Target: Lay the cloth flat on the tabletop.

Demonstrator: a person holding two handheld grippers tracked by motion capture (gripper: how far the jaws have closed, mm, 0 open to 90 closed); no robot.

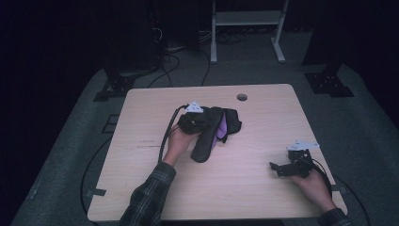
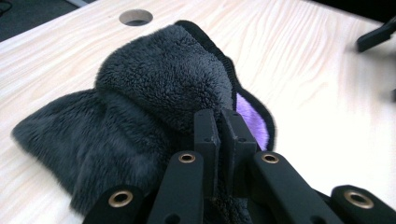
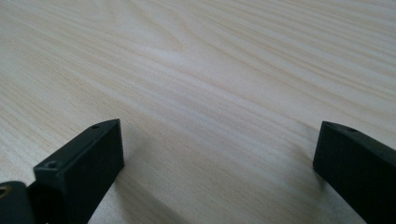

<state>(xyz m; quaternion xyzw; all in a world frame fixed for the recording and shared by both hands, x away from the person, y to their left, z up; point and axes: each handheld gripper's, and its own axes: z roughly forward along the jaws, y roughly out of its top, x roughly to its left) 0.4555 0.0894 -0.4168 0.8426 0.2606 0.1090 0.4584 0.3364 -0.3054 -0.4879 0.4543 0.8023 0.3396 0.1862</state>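
My left claw (image 2: pixel 219 126) is clamped on the near edge of the dark fleece garment (image 2: pixel 154 98), which lies mid-bench (image 1: pixel 141 197). My right claw (image 3: pixel 219 154) rests apart, well away. The folds hide the garment's purple lining (image 2: pixel 250 116).

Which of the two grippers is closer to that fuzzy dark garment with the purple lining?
Left. The left gripper is right at the fuzzy garment, jaws pinched on its edge. The right gripper rests well apart, jaws open, over bare table.
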